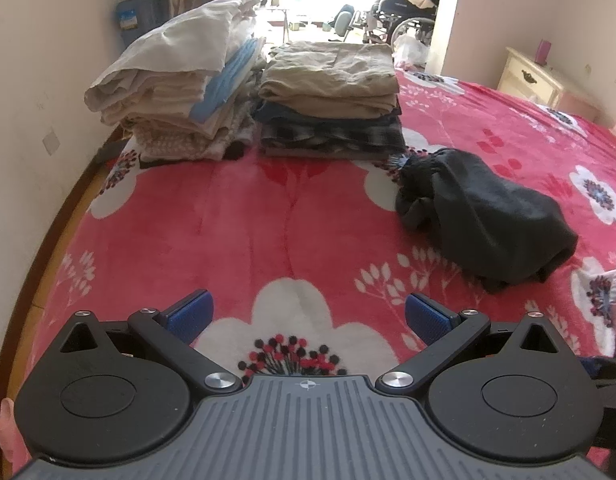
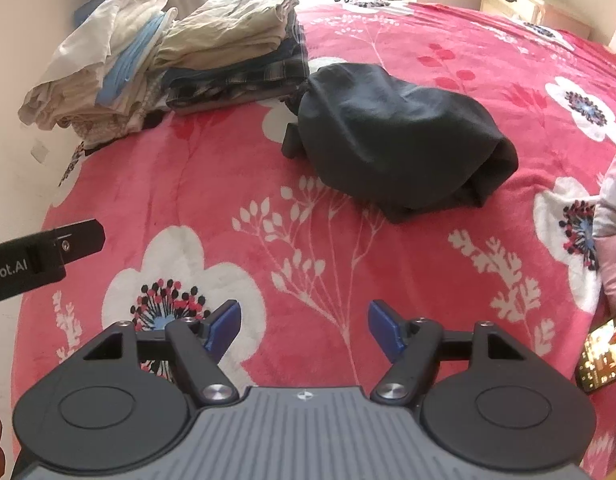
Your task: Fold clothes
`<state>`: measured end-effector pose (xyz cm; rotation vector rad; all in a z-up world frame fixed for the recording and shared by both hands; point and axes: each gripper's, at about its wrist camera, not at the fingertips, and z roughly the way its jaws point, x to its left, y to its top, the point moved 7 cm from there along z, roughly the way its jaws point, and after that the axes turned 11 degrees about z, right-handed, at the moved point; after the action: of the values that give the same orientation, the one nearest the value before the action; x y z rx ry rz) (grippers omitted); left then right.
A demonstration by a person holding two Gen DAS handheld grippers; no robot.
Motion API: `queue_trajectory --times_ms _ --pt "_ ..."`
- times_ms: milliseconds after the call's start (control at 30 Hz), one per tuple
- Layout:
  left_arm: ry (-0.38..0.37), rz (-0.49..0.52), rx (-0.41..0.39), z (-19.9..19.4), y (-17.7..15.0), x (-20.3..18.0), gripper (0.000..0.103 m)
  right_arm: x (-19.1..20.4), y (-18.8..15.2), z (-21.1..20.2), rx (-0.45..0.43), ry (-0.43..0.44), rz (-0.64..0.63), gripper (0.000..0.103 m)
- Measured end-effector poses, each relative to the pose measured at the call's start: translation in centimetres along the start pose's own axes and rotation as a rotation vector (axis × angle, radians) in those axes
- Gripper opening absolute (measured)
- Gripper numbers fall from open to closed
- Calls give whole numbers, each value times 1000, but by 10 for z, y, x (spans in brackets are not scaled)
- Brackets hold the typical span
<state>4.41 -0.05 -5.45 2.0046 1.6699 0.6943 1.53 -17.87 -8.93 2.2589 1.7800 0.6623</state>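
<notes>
A crumpled dark grey garment point(image 1: 484, 220) lies on the red flowered blanket point(image 1: 267, 220), ahead and to the right of my left gripper point(image 1: 308, 314), which is open and empty with blue pads. In the right wrist view the same garment point(image 2: 400, 140) lies ahead of my right gripper point(image 2: 303, 326), also open and empty, low over the blanket point(image 2: 388, 280). Two stacks of folded clothes stand at the far left: a cream and blue stack point(image 1: 179, 92) point(image 2: 99, 68) and a beige and plaid stack point(image 1: 332, 96) point(image 2: 235, 48).
A wall runs along the bed's left side. A cream nightstand point(image 1: 536, 76) stands at the far right. A wheelchair point(image 1: 404, 12) sits in the bright doorway. A lit phone point(image 2: 604, 348) lies at the right edge. Part of the left gripper's body point(image 2: 39, 260) shows at left.
</notes>
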Motion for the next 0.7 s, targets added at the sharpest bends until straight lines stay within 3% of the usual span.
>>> queue_trajectory --times_ms 700 --pt "6 -26 -46 5 3 18 102 5 15 -3 -42 -42 -37 77"
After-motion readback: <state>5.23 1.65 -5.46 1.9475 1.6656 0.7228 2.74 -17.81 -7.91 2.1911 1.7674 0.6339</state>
